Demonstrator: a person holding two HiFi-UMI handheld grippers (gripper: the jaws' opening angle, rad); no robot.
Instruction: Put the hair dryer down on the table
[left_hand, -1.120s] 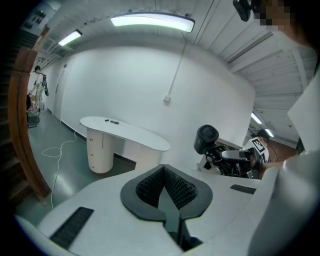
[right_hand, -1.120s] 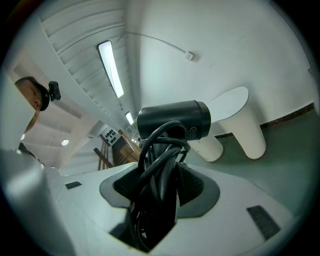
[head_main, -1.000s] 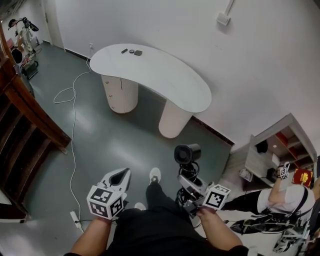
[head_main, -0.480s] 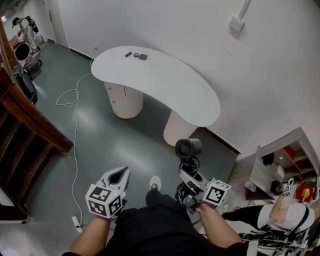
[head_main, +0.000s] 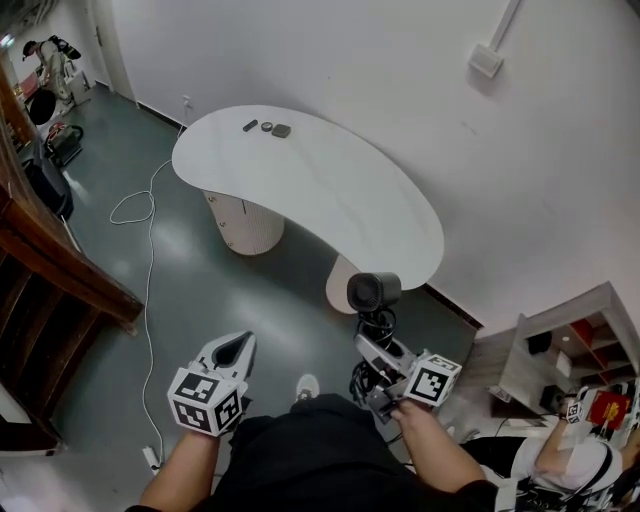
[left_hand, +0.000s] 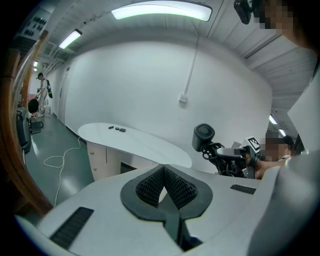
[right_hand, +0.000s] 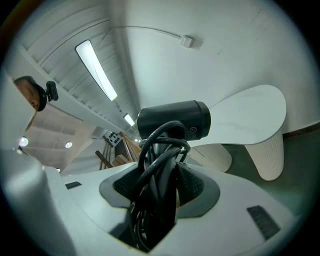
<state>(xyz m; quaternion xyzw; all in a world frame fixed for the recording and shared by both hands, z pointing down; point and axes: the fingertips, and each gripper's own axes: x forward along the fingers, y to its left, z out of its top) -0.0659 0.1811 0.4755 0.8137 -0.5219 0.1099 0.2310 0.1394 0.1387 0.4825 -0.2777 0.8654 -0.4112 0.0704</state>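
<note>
Our right claw (right_hand: 160, 187) is clamped on the handle of the hair dryer (right_hand: 175, 119), pads pressing either side of it with the black cord (right_hand: 157, 165) bundled in loops around that same handle. The jaws stand wide, but only because the wrapped handle is thick. The dryer stands upright out of the grip, its barrel lying crosswise at the top.

In the head view the dryer (head_main: 374, 292) hangs in the air over the grey floor (head_main: 200, 290), just short of the near end of the white, bean-shaped table (head_main: 330, 190) and not touching it. Our left claw (head_main: 236, 349) is closed on nothing and held low at our side, well apart from the dryer.

We judge the carry to be the step in hand; the dryer is not yet set down. The next move calls for bringing it forward over the bare tabletop, lowering it until it rests, then opening the jaws (the loose cord loops may snag on a pad as we let go). A few small dark bits (head_main: 265, 127) lie at the far end, well clear of where we would land.

The dryer is matte black, with a short round barrel and a small label by its mouth.
</note>
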